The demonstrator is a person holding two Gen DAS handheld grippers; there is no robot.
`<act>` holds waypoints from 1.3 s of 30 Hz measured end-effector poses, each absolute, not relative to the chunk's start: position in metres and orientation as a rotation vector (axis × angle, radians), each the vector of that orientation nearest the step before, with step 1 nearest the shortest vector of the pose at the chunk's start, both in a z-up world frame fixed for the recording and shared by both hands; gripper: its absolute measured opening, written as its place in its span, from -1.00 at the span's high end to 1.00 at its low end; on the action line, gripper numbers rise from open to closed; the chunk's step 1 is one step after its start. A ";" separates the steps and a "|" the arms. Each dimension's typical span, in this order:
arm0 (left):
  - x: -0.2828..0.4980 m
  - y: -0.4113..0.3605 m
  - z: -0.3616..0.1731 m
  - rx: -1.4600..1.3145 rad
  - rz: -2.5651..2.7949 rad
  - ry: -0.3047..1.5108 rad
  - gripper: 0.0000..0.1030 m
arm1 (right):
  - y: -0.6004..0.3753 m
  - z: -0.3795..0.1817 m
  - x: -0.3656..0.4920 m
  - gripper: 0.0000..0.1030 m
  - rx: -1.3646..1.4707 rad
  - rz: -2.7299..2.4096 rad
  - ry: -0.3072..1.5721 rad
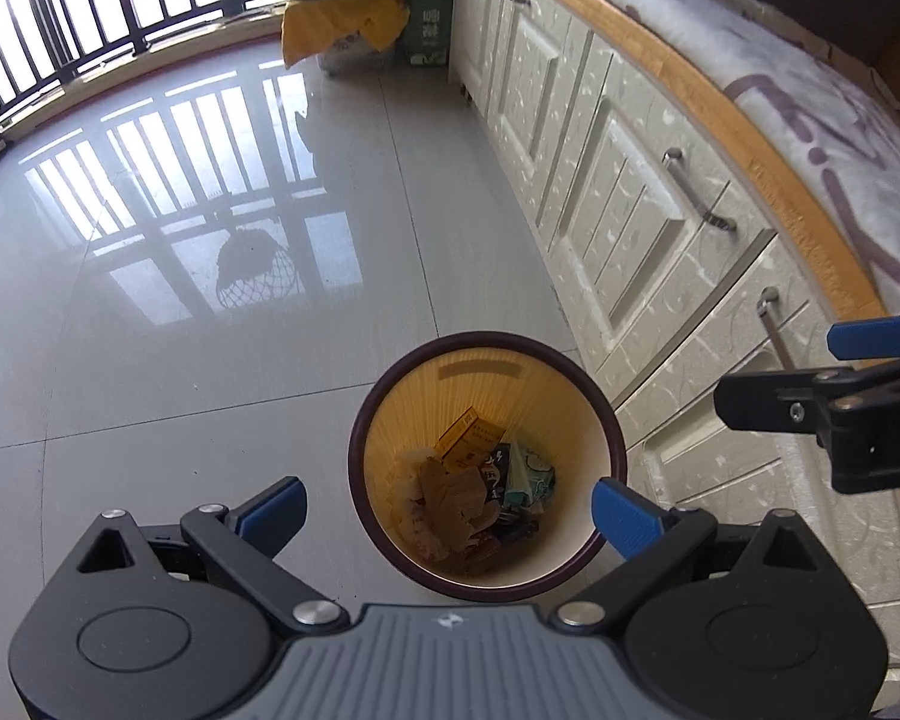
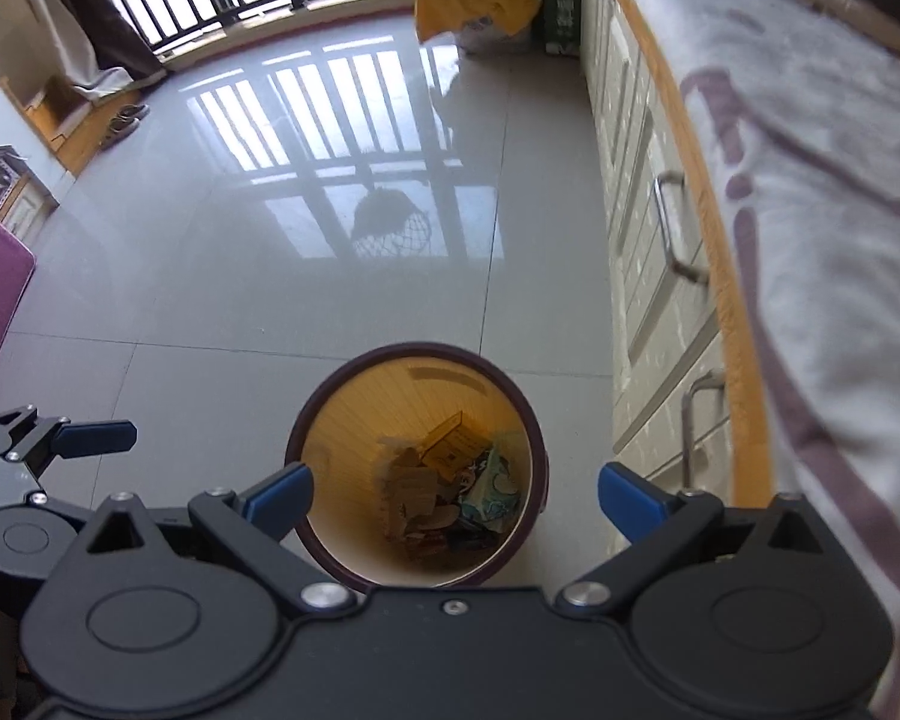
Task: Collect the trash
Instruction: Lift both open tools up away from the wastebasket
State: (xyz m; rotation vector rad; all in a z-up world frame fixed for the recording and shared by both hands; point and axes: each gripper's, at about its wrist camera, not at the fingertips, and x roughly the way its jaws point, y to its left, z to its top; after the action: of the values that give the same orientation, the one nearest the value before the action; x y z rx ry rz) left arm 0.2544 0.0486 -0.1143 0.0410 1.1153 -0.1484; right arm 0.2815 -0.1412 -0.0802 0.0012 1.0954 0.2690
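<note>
**Bin of trash below two spread, empty grippers**

Bin [image 1: 487,463] on the grey tiled floor [image 1: 180,360], round, dark-rimmed, yellowish inside, just beside the pale cabinets [image 1: 618,180]. Seen again from the right wrist view [image 2: 417,468], same spot, cabinets [image 2: 648,276] to its right. Trash [image 1: 474,492] piled at the bottom of the bin: a yellow box [image 1: 471,433] leaning against the inner wall, crumpled brown paper [image 1: 450,498], a dark wrapper and a pale green printed packet [image 1: 531,474]. Same heap from the right wrist view [image 2: 450,492], too blurred there to sort piece from piece.

Left gripper [image 1: 447,510] above the bin, blue-padded fingers [image 1: 273,510] spread wide, one over the floor to the left of the rim, the other over the rim's right side; nothing between them. Right gripper [image 2: 456,498] likewise above the bin, fingers [image 2: 282,495] wide apart on either side of the opening, holding nothing. Each gripper visible at the edge of the other's view: right gripper [image 1: 810,378] at the right edge, over the cabinet fronts; left gripper [image 2: 60,444] at the left edge, over the floor.

Wooden ledge [image 1: 738,138] along the top of the cabinets, a pale blanket with purple markings [image 1: 810,96] lying on it. Dark window railing [image 1: 90,12] at the far end, mirrored brightly in the glossy floor. Yellow cloth [image 1: 342,24] draped over a stack near the far end of the cabinets, a green carton [image 1: 429,6] just beside it. Shoes [image 2: 123,120] on the floor near the far left wall.
</note>
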 end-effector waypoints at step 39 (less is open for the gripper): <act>0.106 0.018 0.005 -0.015 -0.053 0.831 -0.96 | -0.207 0.050 0.093 -0.99 0.003 0.155 0.757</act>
State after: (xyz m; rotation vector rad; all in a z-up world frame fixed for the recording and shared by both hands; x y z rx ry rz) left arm 0.1064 0.0176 0.0051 -0.0147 0.8307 -0.0531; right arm 0.0926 -0.2071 0.0504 0.0033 0.7573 0.1548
